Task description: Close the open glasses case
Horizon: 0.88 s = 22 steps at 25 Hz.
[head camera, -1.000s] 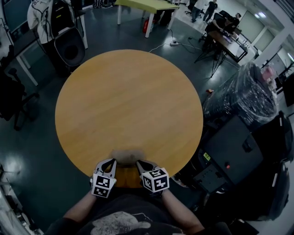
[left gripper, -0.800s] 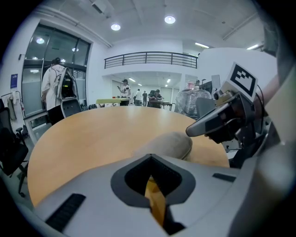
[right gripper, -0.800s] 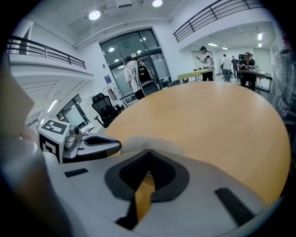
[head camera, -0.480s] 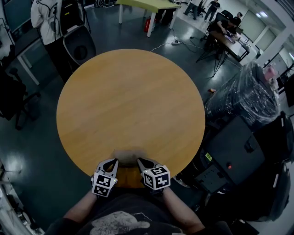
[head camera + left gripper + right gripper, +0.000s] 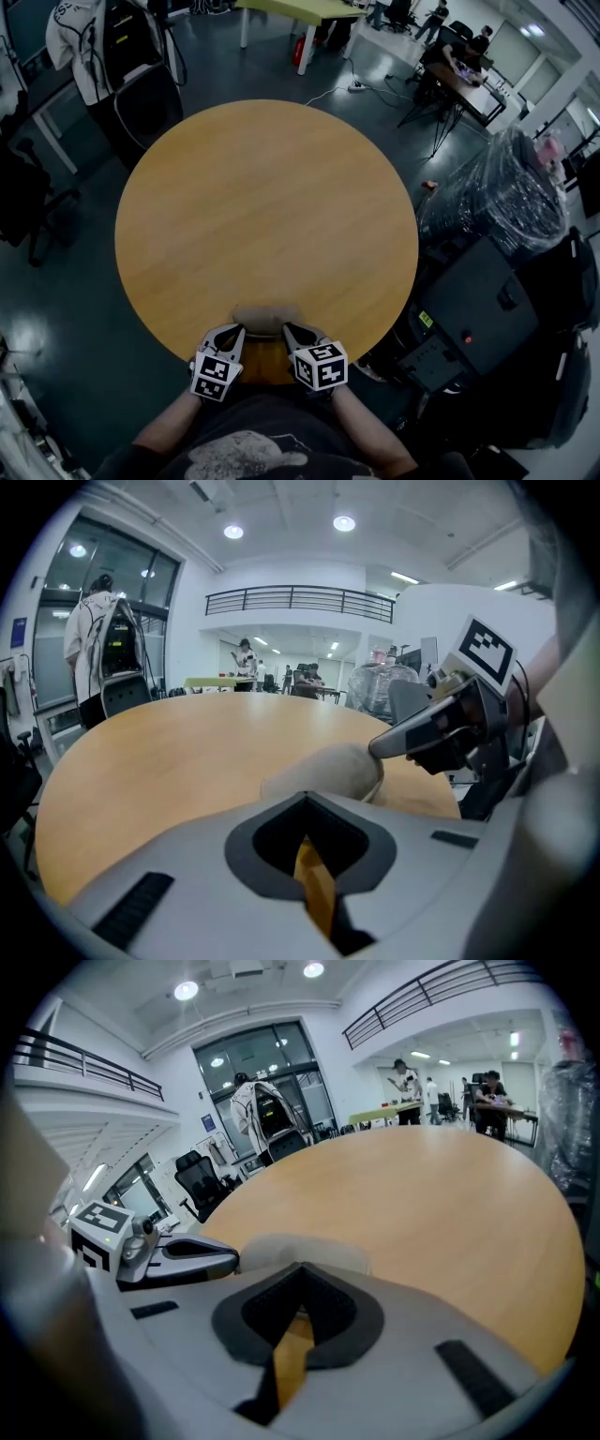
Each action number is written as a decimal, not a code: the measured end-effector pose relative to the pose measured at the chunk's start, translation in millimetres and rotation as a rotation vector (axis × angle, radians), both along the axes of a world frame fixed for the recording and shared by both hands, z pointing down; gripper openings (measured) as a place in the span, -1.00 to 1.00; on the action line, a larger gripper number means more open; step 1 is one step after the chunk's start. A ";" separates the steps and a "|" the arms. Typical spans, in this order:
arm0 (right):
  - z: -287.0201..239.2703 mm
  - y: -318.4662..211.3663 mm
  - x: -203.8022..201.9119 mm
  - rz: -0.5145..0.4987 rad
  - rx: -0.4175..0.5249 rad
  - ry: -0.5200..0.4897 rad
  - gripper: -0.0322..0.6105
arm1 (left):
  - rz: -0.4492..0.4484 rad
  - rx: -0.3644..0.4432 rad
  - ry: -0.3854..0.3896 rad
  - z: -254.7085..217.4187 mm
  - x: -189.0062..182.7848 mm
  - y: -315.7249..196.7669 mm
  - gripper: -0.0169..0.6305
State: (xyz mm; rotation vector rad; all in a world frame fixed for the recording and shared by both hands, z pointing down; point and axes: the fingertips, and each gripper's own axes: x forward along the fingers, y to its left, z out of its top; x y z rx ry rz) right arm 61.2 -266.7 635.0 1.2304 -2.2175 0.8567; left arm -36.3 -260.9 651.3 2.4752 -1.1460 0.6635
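Observation:
A tan glasses case point(image 5: 265, 316) lies near the front edge of the round wooden table point(image 5: 267, 206). In the left gripper view the case point(image 5: 328, 771) shows as a rounded hump with a seam at its right end; its lid looks down. My left gripper point(image 5: 232, 331) is shut, with its tip at the case's left end. My right gripper point(image 5: 290, 331) is also shut, and its tip rests at the case's right end point(image 5: 398, 745). The right gripper view shows the case point(image 5: 300, 1249) just past my jaws and the left gripper's tip point(image 5: 202, 1258) beside it.
A plastic-wrapped bulky load point(image 5: 511, 197) and dark equipment point(image 5: 469, 309) stand to the table's right. An office chair point(image 5: 145, 98) and a person in a white jacket point(image 5: 84, 37) are at the far left. More desks with people point(image 5: 459, 56) stand at the back.
Both grippers have barely shifted at the front edge. The case's outline between them looks sharper and more rounded. The person at the far left has moved.

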 end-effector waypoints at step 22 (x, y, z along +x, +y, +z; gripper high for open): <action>-21.2 18.9 11.6 0.167 0.054 0.054 -0.94 | 0.029 0.073 0.028 -19.2 -30.5 1.6 -0.93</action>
